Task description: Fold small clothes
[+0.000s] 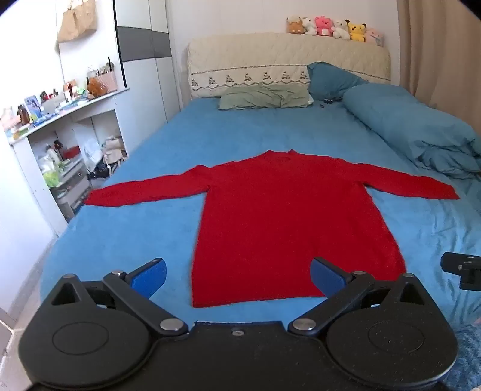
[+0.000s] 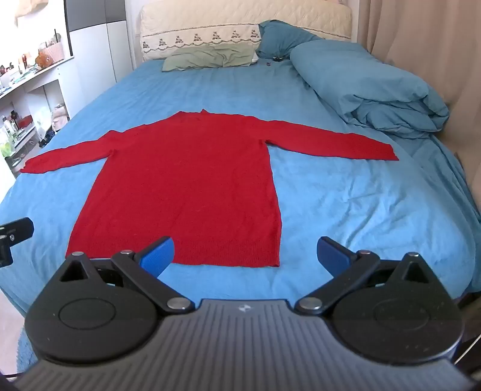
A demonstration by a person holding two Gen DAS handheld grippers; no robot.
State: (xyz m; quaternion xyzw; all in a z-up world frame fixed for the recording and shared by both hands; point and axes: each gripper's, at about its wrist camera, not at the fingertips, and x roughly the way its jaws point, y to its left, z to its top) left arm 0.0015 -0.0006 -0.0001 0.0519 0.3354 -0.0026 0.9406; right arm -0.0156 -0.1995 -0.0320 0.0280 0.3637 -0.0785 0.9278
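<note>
A red long-sleeved sweater (image 1: 282,222) (image 2: 186,183) lies flat on the blue bed sheet (image 1: 141,240) (image 2: 345,204), both sleeves spread out sideways and the hem toward me. My left gripper (image 1: 239,273) hovers above the hem's left corner, blue pads wide apart and nothing between them. Over the hem's right corner hangs my right gripper (image 2: 245,252), also open and empty. Each gripper's edge shows in the other's view, at the frame's side.
A rolled blue duvet (image 1: 415,132) (image 2: 369,87) lies along the bed's right side. A green pillow (image 1: 264,96) and a blue pillow (image 1: 330,79) sit at the headboard, plush toys (image 1: 333,28) on top. White shelves (image 1: 60,150) crowded with several items stand left of the bed.
</note>
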